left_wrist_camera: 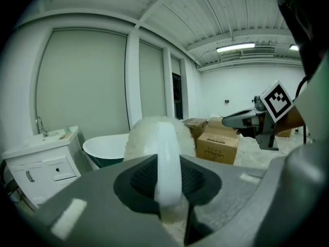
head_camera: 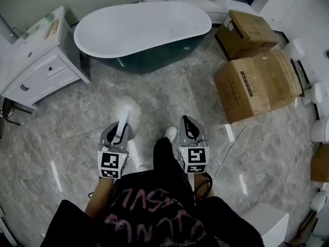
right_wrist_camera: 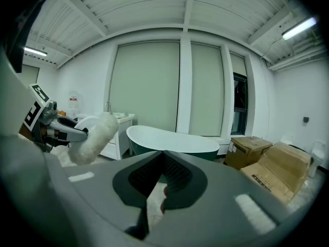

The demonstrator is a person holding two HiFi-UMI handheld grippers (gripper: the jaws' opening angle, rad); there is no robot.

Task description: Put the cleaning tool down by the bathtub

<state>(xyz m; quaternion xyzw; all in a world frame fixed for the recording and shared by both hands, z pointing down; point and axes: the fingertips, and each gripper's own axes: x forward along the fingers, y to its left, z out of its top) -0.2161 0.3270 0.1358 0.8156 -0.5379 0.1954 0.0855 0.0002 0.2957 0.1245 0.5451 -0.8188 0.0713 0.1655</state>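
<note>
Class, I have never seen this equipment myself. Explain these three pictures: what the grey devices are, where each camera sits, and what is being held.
A person stands in a bathroom holding a two-jaw gripper in each hand. One picture comes from a head camera looking down, and the other two come from cameras on the grippers. The left gripper is shut on a fluffy white cleaning tool. The right gripper is shut and empty. Ahead stand a bathtub, a white cabinet and cardboard boxes.
</note>
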